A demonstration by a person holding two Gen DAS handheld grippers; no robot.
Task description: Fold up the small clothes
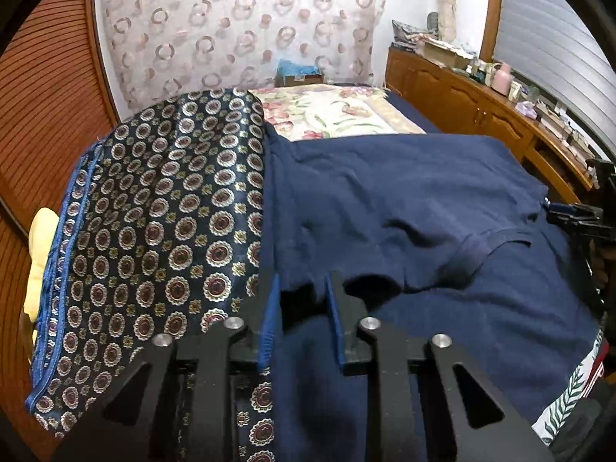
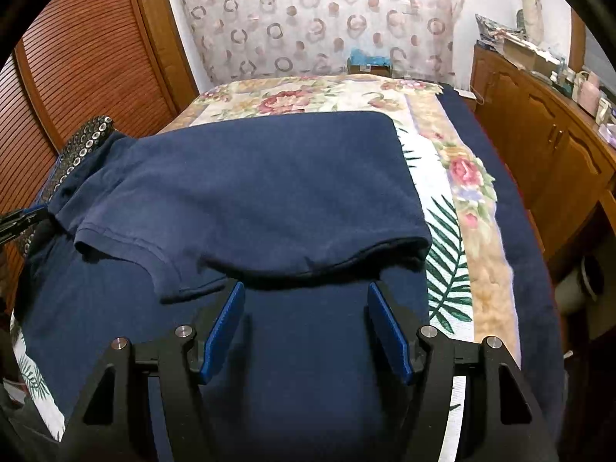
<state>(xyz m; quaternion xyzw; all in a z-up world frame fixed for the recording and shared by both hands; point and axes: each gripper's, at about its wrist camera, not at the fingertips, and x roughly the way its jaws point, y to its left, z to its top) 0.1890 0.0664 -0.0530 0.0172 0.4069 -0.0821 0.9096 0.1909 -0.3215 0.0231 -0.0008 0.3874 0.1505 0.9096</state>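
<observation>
A navy blue shirt [image 2: 269, 192] lies on the bed, its far half folded toward me over the near half; it also shows in the left wrist view [image 1: 423, 200]. My left gripper [image 1: 302, 292] is partly open, its blue pads either side of the shirt's edge by the sleeve, nothing clamped. My right gripper [image 2: 306, 296] is wide open over the near part of the shirt, just short of the folded edge, holding nothing. The left gripper's tip [image 2: 23, 219] shows at the left edge of the right wrist view.
A dark patterned cloth with round medallions [image 1: 161, 211] lies left of the shirt. A floral blanket [image 2: 454, 177] covers the bed. Wooden slatted doors [image 2: 88, 77] stand left, a wooden cabinet [image 2: 546, 142] with clutter right. A yellow item [image 1: 38, 254] lies at far left.
</observation>
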